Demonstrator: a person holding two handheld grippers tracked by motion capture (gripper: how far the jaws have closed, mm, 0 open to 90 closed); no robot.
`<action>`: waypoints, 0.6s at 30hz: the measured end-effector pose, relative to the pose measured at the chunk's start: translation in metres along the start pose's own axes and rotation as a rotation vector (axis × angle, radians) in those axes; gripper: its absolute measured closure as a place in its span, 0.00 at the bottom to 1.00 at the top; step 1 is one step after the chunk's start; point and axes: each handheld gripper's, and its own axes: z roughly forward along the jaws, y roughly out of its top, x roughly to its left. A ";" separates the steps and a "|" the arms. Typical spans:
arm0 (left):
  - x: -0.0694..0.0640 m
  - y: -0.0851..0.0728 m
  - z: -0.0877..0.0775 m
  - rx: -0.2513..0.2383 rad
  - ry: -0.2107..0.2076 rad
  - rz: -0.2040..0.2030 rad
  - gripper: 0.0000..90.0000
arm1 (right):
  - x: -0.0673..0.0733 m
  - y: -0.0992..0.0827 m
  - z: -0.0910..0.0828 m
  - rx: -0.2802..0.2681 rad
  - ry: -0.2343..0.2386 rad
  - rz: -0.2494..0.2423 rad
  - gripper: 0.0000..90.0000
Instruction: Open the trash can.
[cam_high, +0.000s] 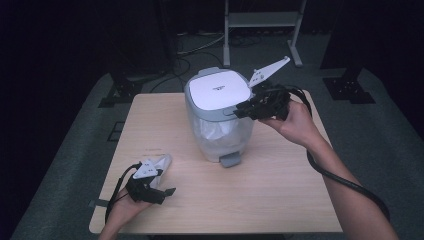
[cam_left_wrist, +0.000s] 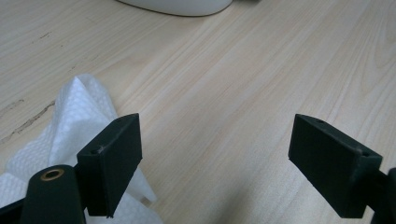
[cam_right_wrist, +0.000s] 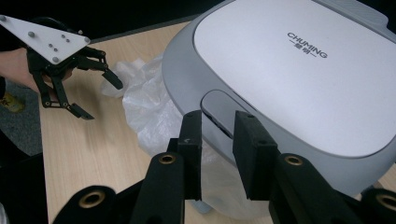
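white tissue lies beside the open left gripper.

A lidded bin stands mid-table, right claw at its rim, left claw near the front-left corner.

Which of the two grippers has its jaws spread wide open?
The left gripper, low over the table beside a white tissue. The right gripper's jaws stand close together at the bin's rim.
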 end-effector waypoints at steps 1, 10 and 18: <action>0.000 0.000 0.000 0.001 0.000 0.001 0.18 | -0.001 0.001 0.001 0.000 0.001 0.000 0.83; 0.001 -0.001 -0.001 0.000 0.003 -0.005 0.18 | -0.001 0.008 0.014 0.007 -0.008 -0.009 0.94; 0.002 -0.002 -0.001 0.000 0.006 -0.006 0.18 | -0.002 0.013 0.026 0.011 -0.003 -0.022 0.97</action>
